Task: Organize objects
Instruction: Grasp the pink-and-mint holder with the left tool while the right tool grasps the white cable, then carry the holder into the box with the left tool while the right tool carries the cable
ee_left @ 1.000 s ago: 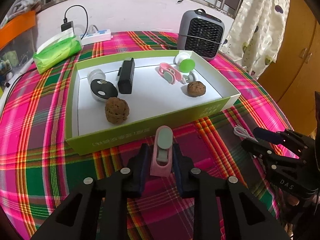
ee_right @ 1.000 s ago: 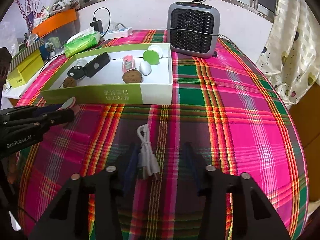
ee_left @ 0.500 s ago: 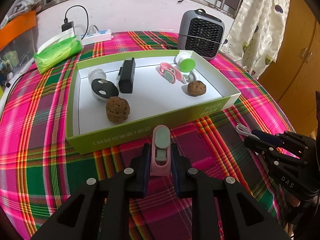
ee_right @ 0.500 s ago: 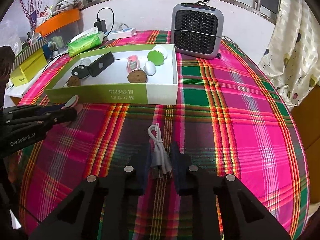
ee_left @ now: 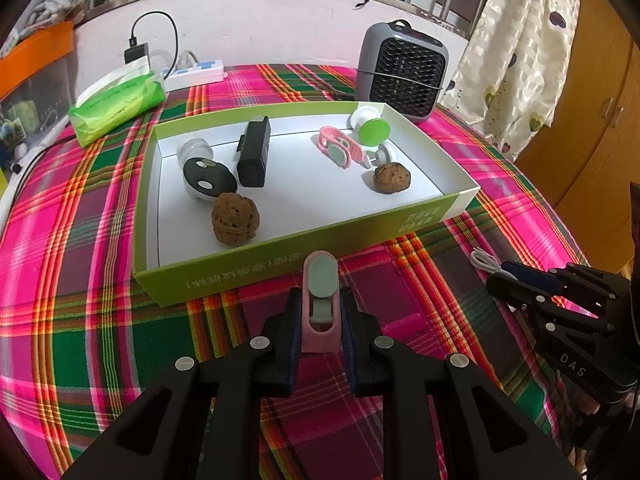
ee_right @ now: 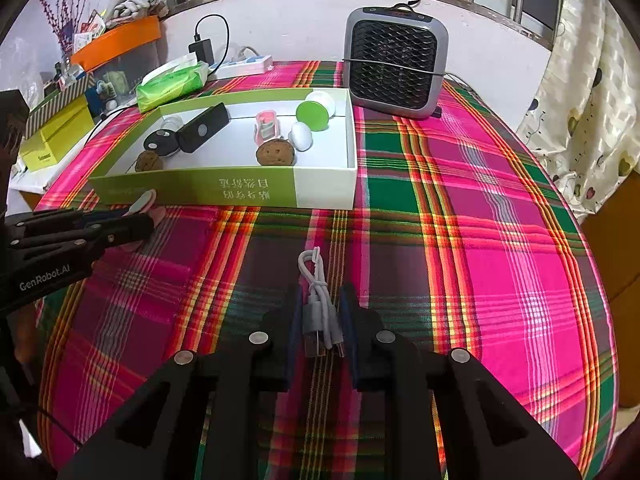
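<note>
Left wrist view: the left gripper (ee_left: 320,322) is clamped on a pink clip with a grey-green pad (ee_left: 321,300), which lies on the plaid tablecloth (ee_left: 100,320) just in front of the green-walled box (ee_left: 288,252) holding two walnuts, a black device and other small items; a second ago its jaws stood apart on either side of the clip. Right wrist view: the right gripper (ee_right: 320,322) is closed on a coiled white USB cable (ee_right: 318,300) lying on the cloth, well in front of the box (ee_right: 256,192), where a second ago its jaws stood wide around the cable.
</note>
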